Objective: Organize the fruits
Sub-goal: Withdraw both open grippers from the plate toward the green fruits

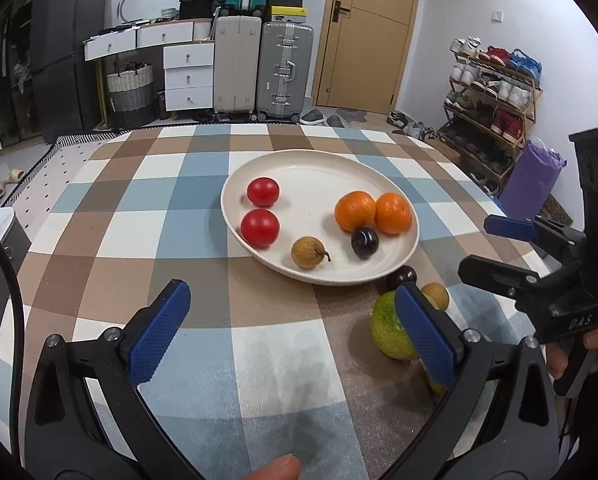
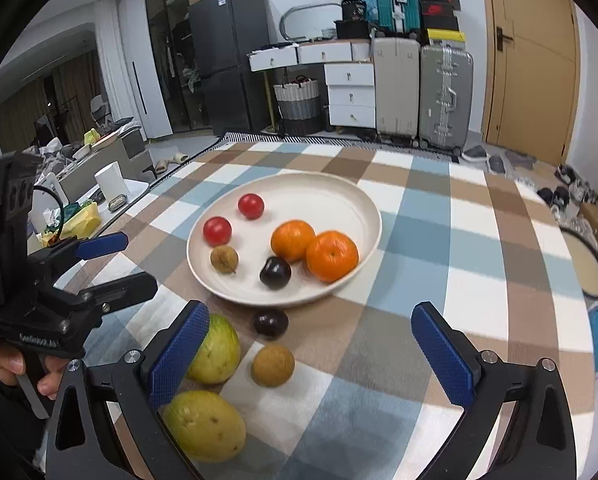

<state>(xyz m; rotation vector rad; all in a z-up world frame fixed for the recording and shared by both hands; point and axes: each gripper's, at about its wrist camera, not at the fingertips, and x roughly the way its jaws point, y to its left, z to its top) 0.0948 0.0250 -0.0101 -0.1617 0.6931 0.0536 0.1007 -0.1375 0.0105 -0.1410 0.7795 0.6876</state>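
A cream plate on the checked tablecloth holds two red tomatoes, two oranges, a brown longan and a dark plum. On the cloth in front of the plate lie a second plum, a longan and two green-yellow fruits. My left gripper is open and empty over bare cloth. My right gripper is open and empty, with the loose longan between its fingers' lines.
The table's far edge faces suitcases, white drawers and a door. A shoe rack stands right. A low side table with clutter stands left of the table.
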